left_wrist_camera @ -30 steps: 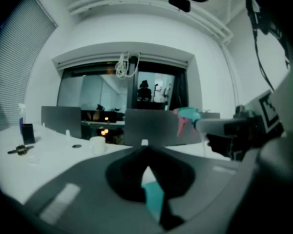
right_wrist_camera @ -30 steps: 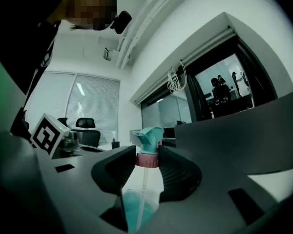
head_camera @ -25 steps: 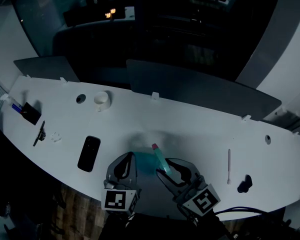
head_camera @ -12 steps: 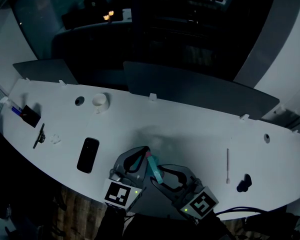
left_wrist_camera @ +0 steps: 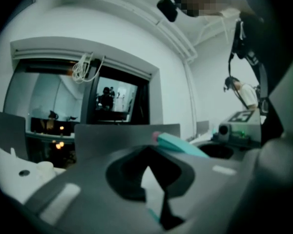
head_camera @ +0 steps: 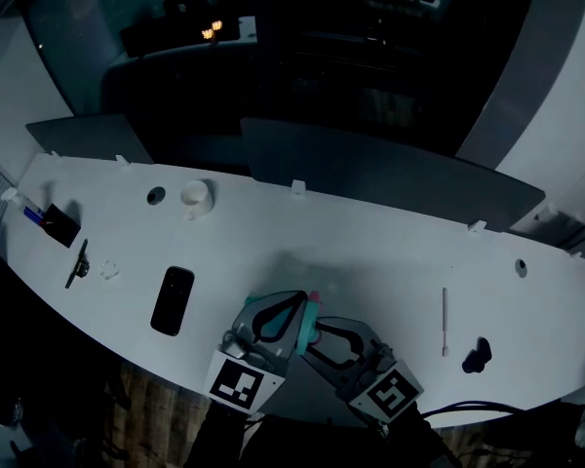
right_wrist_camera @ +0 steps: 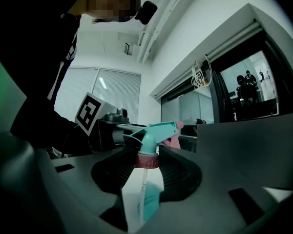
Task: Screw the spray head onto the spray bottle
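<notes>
Step in hand, as I judge it, is turning the spray head (right_wrist_camera: 154, 130) down onto the spray bottle (right_wrist_camera: 147, 201). To do it well, I should hold the bottle upright and dead steady in my right claw (right_wrist_camera: 147, 167). My left claw (left_wrist_camera: 149, 160) goes against the side of the teal nozzle and walks it round in short pushes. The pink collar (right_wrist_camera: 147, 160) has to sit square on the neck, since a tilt risks cross-threading, and a hard shove could twist the bottle in the grip. I can't tell how tight the collar is; the dip tube (right_wrist_camera: 140, 189) already hangs down inside. Right claw: wide apart but clamped on the bottle just under the collar, one pad on each side. Left claw: clenched fully, nothing visibly between the jaws. Its tips are just beside the head, with the teal nozzle poking past on their right; contact not confirmable. The bottle is held up off the table (head_camera: 370, 252), right of the black phone (head_camera: 174, 300) and nearer my edge than it. Left claw sits between phone and bottle.
</notes>
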`<state>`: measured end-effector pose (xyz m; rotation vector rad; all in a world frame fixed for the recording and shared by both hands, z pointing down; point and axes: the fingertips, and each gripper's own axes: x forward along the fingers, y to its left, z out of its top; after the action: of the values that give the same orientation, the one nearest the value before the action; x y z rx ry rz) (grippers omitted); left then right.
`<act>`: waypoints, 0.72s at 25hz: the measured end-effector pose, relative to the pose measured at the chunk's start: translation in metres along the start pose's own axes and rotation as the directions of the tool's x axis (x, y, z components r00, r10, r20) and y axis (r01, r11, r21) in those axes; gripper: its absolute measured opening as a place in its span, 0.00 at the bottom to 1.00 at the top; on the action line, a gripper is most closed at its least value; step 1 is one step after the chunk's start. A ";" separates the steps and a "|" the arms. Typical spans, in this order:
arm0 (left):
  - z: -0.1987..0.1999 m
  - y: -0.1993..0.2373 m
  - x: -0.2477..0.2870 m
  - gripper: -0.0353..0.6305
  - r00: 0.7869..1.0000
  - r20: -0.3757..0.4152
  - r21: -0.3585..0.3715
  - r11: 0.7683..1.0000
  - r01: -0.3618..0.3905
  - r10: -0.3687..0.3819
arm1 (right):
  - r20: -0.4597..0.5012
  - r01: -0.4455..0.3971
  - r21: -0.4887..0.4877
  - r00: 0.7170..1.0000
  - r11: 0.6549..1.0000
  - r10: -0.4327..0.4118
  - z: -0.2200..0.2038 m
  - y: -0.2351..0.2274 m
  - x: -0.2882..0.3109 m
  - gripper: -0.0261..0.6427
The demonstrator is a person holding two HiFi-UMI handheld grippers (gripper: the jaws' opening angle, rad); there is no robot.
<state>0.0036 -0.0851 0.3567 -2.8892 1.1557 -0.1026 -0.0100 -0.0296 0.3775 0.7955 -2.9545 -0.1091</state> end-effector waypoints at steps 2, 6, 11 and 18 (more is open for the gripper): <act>0.002 -0.005 0.000 0.06 1.000 -0.002 0.037 0.999 0.018 -0.018 | 0.011 0.016 0.025 1.000 1.000 -0.016 -0.001 -0.001 0.001 0.26; 0.005 -0.011 0.000 0.06 0.999 -0.003 0.086 0.995 0.042 -0.042 | 0.016 0.026 0.045 1.000 0.999 -0.027 -0.003 -0.002 0.001 0.26; 0.003 -0.021 0.001 0.06 0.998 -0.012 0.122 0.990 0.067 -0.066 | -0.052 -0.001 -0.063 0.999 0.998 -0.002 -0.010 -0.002 0.001 0.26; 0.004 -0.010 -0.001 0.06 1.000 0.011 0.097 0.995 0.006 -0.007 | 0.010 0.025 -0.009 1.000 1.000 -0.025 -0.002 -0.004 0.001 0.26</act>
<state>0.0099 -0.0771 0.3532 -2.8055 1.1074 -0.1379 -0.0088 -0.0342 0.3795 0.8332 -2.9517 -0.1284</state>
